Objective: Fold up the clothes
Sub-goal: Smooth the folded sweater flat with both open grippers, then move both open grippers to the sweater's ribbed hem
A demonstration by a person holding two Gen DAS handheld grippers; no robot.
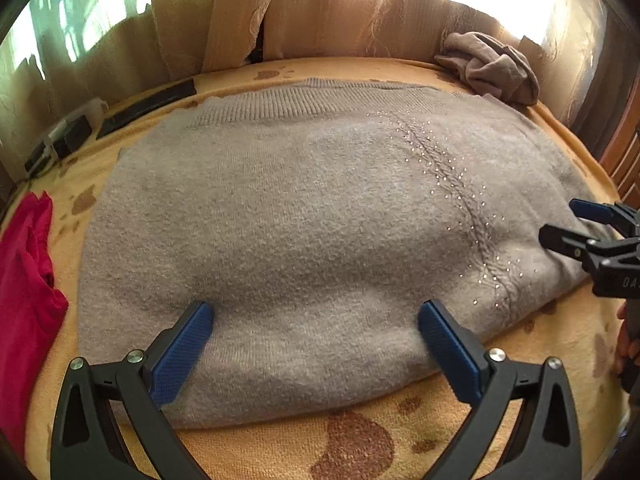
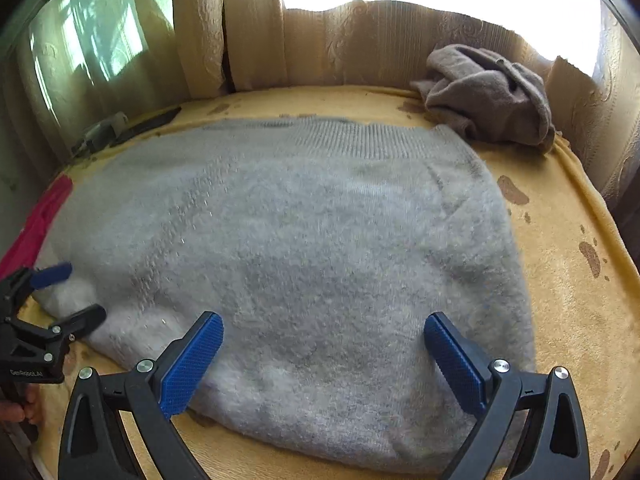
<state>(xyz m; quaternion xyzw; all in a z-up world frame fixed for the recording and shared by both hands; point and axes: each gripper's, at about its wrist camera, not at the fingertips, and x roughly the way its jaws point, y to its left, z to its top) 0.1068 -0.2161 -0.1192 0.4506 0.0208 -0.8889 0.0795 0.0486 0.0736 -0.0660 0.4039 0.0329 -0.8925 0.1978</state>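
Observation:
A grey fuzzy sweater (image 1: 288, 220) (image 2: 304, 248) lies spread on the yellow blanket, its ribbed band at the far side and a curved line of small sparkling studs (image 1: 452, 184) across it. My left gripper (image 1: 316, 320) hangs open above the sweater's near edge, nothing between its blue pads. My right gripper (image 2: 324, 332) is open too, above the sweater's near right part. Each gripper shows in the other's view: the right gripper (image 1: 560, 222) at the sweater's right edge, the left gripper (image 2: 72, 292) at its left edge.
A crumpled brownish garment (image 1: 492, 68) (image 2: 488, 96) lies at the far right corner. A red garment (image 1: 28, 288) sits at the left edge. Beige curtains (image 1: 304, 12) hang behind the bed. Dark flat items (image 1: 148, 106) rest along the far left. The yellow blanket (image 2: 568, 280) has brown paw prints.

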